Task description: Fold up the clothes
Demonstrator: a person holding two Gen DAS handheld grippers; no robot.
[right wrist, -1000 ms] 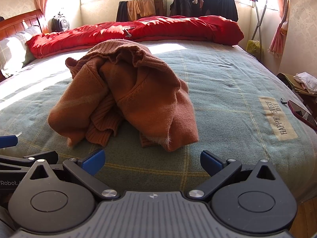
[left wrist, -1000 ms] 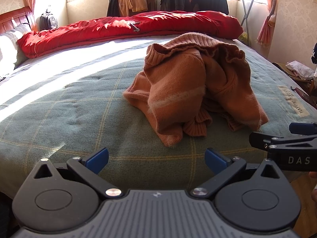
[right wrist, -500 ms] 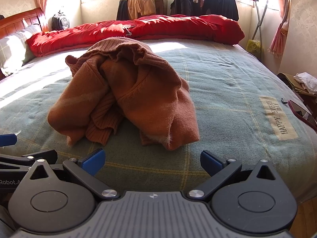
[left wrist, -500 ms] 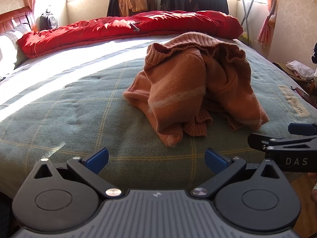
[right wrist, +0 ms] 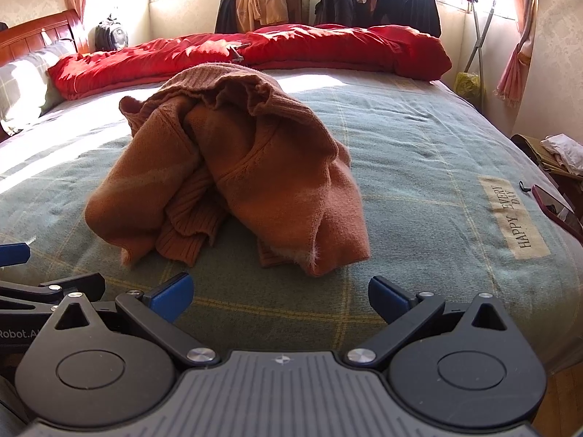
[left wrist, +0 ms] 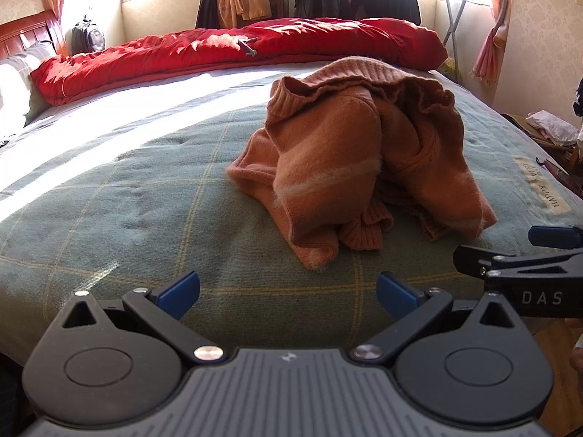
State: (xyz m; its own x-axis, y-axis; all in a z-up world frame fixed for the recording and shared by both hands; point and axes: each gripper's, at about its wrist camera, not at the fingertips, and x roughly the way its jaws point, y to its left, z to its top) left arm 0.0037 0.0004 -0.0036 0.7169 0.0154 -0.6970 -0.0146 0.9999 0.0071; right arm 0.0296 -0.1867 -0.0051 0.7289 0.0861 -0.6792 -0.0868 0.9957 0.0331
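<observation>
Nothing moved since earlier | sweater (left wrist: 349, 167) heaped mid-bed (left wrist: 109, 218), unfolded | left gripper (left wrist: 288, 287), right gripper (right wrist: 280, 289) jaws spread, empty, at near edge | folding unstarted

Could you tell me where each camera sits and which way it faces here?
Left wrist: on the left tool, low at the bed's near edge, facing the crumpled orange sweater; the right tool shows at right.
Right wrist: on the right tool, same heading; the left tool shows at left.
Both share the sweater, red duvet and hanging clothes.
</observation>
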